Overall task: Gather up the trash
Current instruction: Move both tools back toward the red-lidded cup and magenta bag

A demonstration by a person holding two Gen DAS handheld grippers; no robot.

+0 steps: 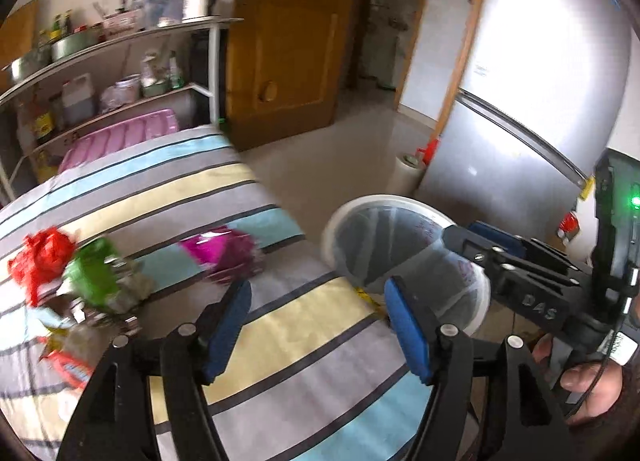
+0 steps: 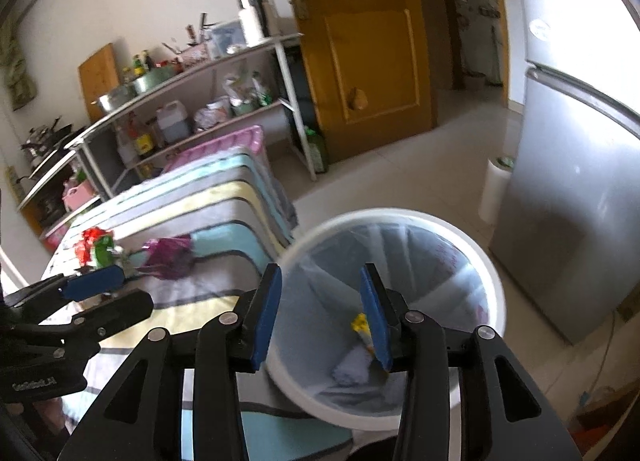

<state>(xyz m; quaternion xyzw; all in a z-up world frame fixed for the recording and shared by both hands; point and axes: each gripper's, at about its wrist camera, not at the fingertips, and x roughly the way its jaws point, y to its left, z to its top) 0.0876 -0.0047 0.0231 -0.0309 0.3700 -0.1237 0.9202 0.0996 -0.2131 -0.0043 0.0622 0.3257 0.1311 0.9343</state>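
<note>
Wrappers [image 1: 88, 273] lie heaped on the bed [image 1: 304, 325], ahead and left of the left hand-held gripper [image 1: 316, 325], the nearer one, jaws released. Right hand-held gripper [image 2: 320, 317], also released and empty, hangs over the bin [image 2: 492, 273].

text: "DAS" | on: right gripper [image 1: 538, 307] body | fridge label: probably unreadable
</note>
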